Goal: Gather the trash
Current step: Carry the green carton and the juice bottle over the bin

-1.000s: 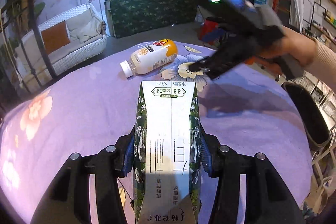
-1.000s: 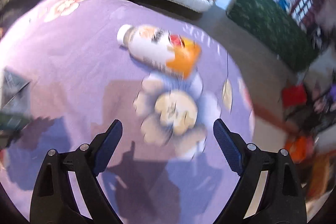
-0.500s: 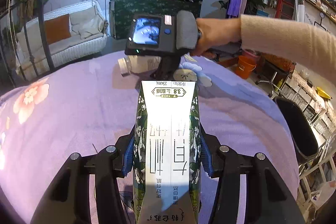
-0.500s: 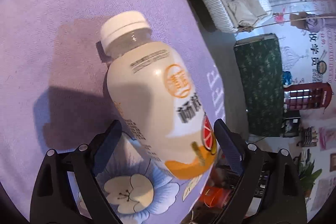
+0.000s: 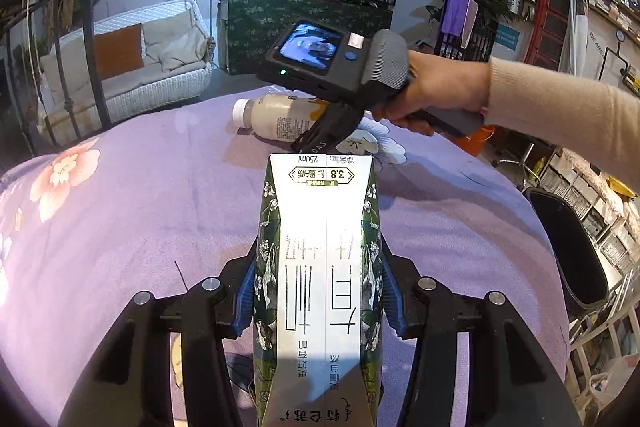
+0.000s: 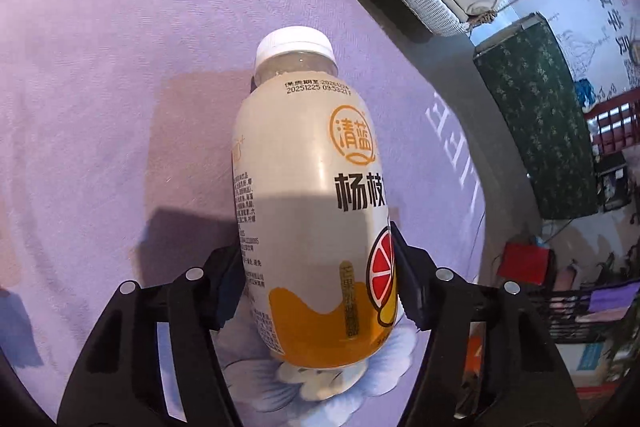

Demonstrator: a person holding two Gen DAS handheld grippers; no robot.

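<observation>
Both grippers grip light, smooth trash: left gripper [image 5: 318,291] clamps the stiff carton [image 5: 318,267], right gripper [image 6: 318,291] squeezes the slippery bottle [image 6: 312,203] low on its body.

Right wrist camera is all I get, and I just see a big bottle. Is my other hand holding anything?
Observer: Yes. The left gripper is shut on a green-and-white milk carton.
Operator: Where does the trash go?
Observer: A black bin stands beside the table, on your right.
Operator: Can you see my bottle too?
Observer: Yes. The bottle lies sideways under the right gripper, cap toward the white sofa.
</observation>
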